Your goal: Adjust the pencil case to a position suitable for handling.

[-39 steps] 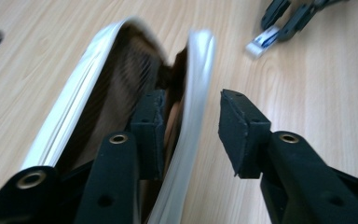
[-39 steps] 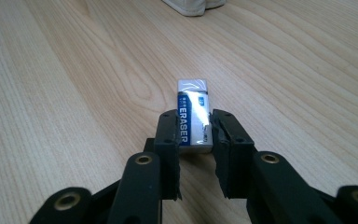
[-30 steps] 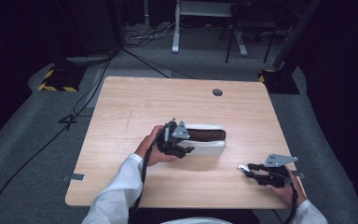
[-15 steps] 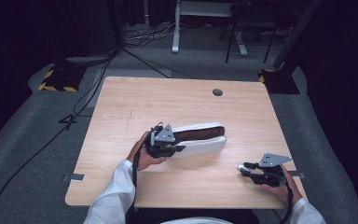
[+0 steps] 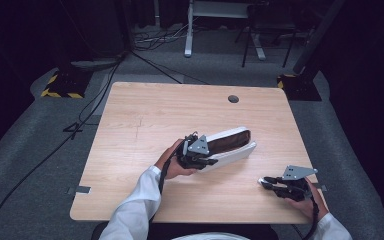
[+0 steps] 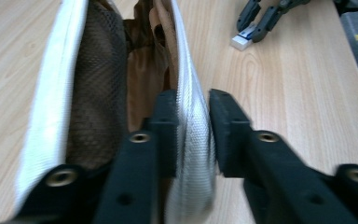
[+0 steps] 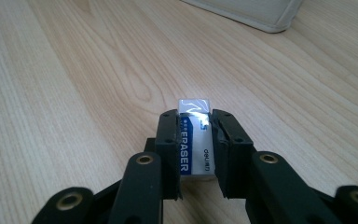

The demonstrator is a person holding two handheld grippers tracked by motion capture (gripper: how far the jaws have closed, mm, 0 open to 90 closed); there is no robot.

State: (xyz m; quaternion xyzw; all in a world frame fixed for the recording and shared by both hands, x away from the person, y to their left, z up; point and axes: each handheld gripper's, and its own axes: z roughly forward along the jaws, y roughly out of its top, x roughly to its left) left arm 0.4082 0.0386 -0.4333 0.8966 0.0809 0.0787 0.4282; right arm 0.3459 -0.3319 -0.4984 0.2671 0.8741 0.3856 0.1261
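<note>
Here the left gripper (image 6: 193, 135) has just closed on the white pouch's (image 5: 230, 145) side, mid-table. The right gripper (image 7: 193, 140) squeezes an eraser (image 7: 195, 140) near the table's (image 5: 145, 110) front edge; its own view shows "ERASER".

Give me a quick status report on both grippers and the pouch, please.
Left gripper shut on pouch wall, mouth open. Right gripper shut on eraser at table level. Path between them clear.
</note>
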